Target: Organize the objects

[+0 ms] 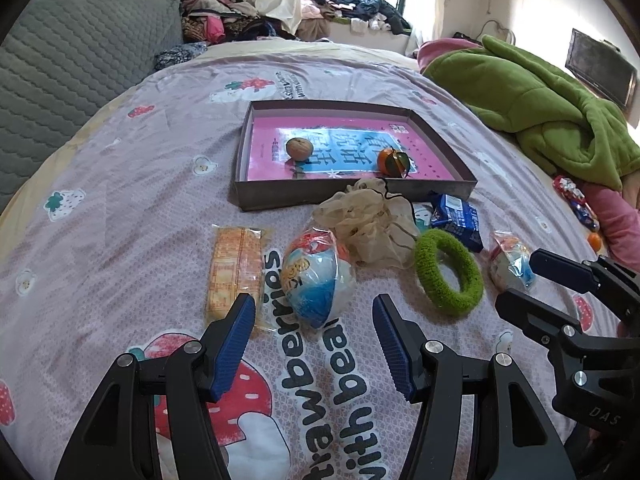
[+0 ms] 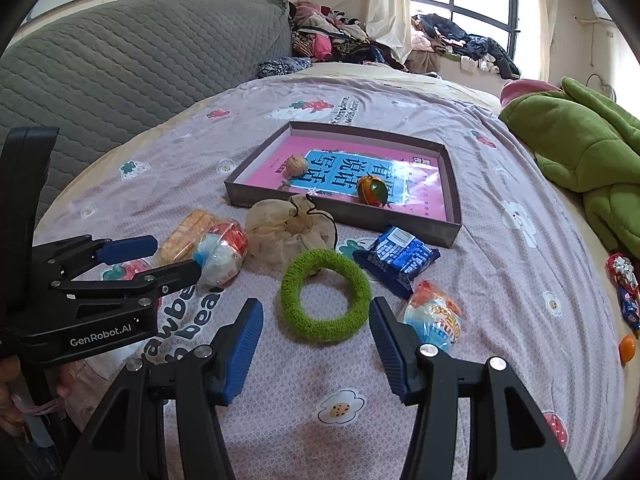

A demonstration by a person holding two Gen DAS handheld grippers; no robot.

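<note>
A shallow grey box lined with a pink book lies on the bed and holds a walnut and a tangerine. In front of it lie a biscuit pack, a wrapped egg-shaped toy, a beige mesh pouch, a green fuzzy ring, a blue snack pack and a second wrapped toy. My left gripper is open just short of the first toy. My right gripper is open around the near side of the ring.
A green blanket is heaped on the right. A candy wrapper and a small orange lie at the right edge. A grey quilted headboard stands on the left, with clothes piled behind.
</note>
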